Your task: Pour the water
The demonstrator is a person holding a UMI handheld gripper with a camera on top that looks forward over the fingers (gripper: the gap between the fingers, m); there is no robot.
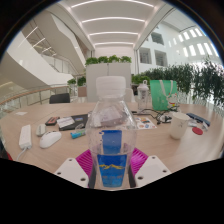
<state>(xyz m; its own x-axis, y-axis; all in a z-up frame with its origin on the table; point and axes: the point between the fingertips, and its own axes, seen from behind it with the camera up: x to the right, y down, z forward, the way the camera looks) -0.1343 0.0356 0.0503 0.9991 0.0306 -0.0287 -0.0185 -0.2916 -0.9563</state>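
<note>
I had the gripper [111,166] clamped on the clear water bottle [110,135], both pink pads [85,161] pressing its sides, so it stood upright between the fingers, long axis vertical, above the bench [60,150], no receiving cup identifiable ahead.

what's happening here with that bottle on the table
A hand-held gripper has its two fingers closed around a clear plastic water bottle with a blue label, holding it upright over a wooden table. A white cup stands farther off among clutter. No pouring is visible yet.
</note>
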